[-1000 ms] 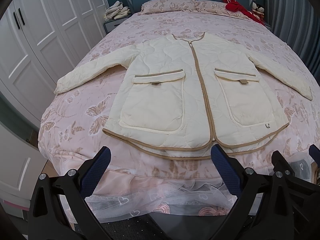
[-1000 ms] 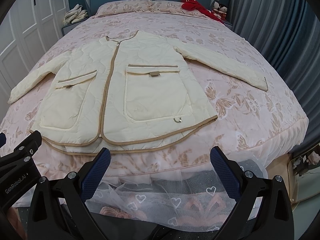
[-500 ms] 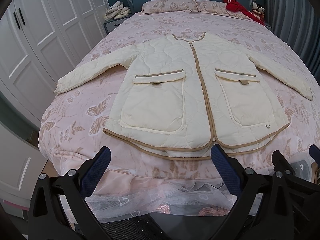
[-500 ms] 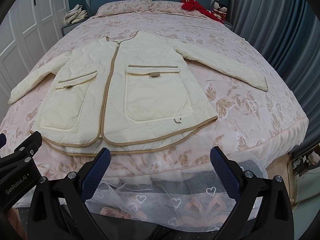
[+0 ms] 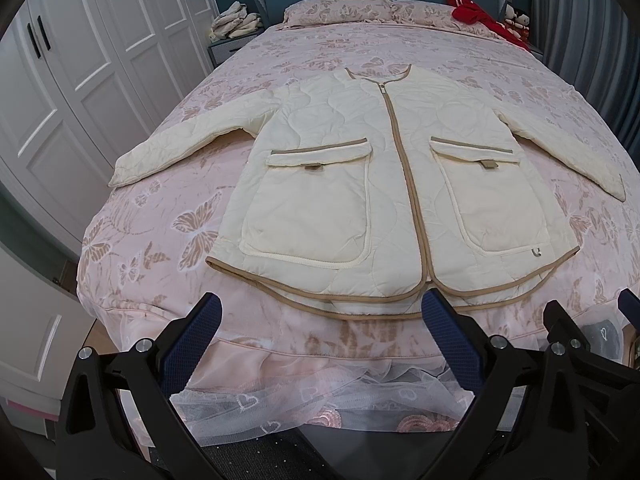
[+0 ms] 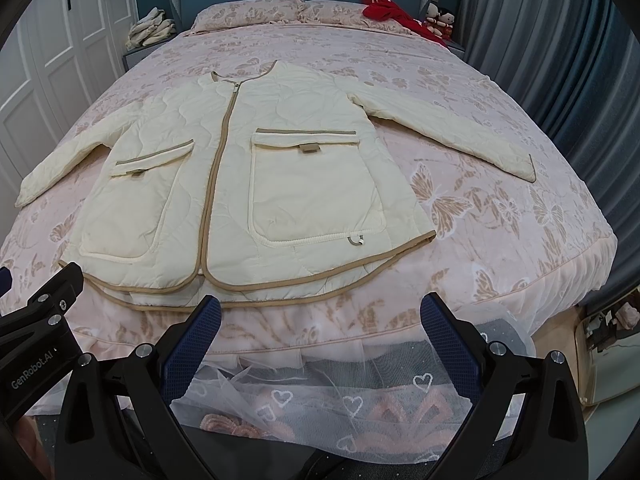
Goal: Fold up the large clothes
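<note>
My left gripper point(image 5: 318, 320) jaws spread wide and empty, my right gripper point(image 6: 318, 320) likewise, both near the bed point(image 5: 160, 240) foot, cream quilted jacket point(image 5: 384, 184) flat, zipped, sleeves outspread, red item point(image 6: 394, 12) by pillows, perhaps clothing

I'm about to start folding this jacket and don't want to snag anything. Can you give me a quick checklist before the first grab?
1. Jacket lies flat, front up, zipped: ok.
2. Both sleeves spread out: left sleeve and right sleeve: ok.
3. Left hand-held gripper open and empty: ok.
4. Right hand-held gripper open and empty: ok.
5. Hem within reach near the bed edge: ok, likely.
6. Nothing trapped under the jacket: cannot tell.
</note>
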Tool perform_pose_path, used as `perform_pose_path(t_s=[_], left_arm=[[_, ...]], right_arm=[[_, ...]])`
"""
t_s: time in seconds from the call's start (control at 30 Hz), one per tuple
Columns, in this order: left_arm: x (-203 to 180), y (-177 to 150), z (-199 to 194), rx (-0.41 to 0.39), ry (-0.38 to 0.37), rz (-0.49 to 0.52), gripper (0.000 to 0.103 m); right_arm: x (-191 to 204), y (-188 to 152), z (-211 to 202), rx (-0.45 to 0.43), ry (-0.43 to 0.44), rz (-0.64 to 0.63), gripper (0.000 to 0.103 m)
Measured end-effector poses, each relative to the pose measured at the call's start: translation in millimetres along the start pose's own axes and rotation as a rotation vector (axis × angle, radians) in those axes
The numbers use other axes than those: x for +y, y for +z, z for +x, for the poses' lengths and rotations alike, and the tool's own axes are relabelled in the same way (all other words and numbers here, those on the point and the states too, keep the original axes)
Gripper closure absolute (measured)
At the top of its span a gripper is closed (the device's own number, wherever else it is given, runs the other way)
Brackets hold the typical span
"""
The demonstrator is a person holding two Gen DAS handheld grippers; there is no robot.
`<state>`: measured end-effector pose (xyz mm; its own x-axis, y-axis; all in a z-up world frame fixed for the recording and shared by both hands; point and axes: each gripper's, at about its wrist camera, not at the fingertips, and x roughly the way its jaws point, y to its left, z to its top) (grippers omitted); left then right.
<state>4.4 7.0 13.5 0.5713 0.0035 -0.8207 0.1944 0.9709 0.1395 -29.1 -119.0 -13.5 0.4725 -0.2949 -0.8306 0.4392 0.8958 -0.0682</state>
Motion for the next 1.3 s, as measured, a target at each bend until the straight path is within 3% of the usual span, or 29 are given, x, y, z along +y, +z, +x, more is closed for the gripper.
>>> perform_pose_path(t_s=[0.33, 0.53, 0.67, 0.87, 1.07, 1.3], left_arm=[[1, 0, 2, 0.007, -0.004, -0.003, 0.005], [7, 1, 15, 0.020, -0.012, -0.034, 0.005], [12, 10, 25, 0.024, -0.005, -0.067, 0.005], [16, 32, 43, 0.037, -0.039, -0.104, 0.005], [15, 47, 63, 0.066, -0.049, -0.141, 0.005], [14, 59, 82, 0.096, -0.062, -0.201, 0.005]], right_arm=[[0, -1, 6, 0.007, 0.008, 0.003, 0.005], [-31, 4, 31, -0.002, 0.007, 0.058, 0.005], [-79, 27, 51, -0.003, -0.004, 0.164, 0.005], [-183, 74, 94, -0.042, -0.031, 0.329, 0.005], [-297, 118, 162, -0.063, -0.031, 0.545, 0.005], [-380, 135, 227, -0.058, -0.086, 0.751, 0.005]])
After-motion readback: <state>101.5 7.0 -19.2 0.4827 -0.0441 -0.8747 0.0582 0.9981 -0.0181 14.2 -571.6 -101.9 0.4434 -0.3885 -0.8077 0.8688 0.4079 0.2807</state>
